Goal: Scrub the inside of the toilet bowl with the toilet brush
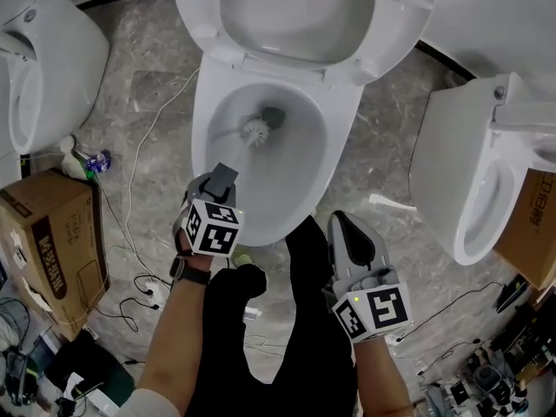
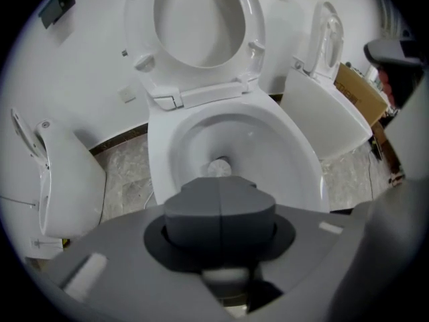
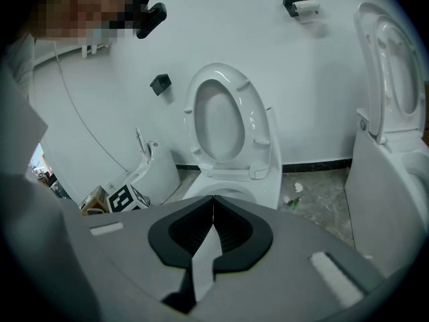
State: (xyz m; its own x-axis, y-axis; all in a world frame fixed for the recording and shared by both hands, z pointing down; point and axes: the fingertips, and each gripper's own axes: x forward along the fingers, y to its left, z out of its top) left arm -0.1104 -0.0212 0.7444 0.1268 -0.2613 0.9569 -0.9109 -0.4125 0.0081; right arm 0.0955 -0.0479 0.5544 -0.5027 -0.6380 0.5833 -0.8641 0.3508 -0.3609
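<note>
The white toilet bowl stands open below me, its seat and lid raised against the wall. The toilet brush's white bristle head sits down inside the bowl beside the dark drain. My left gripper hangs over the bowl's near left rim, shut on the brush handle. In the left gripper view the brush head shows just past the closed left gripper, inside the bowl. My right gripper is held back near the bowl's front right, shut and empty. The right gripper faces the toilet.
Another white toilet stands close on the right and one on the left. A cardboard box and loose cables lie on the grey floor at left. The person's dark trouser legs are between the grippers.
</note>
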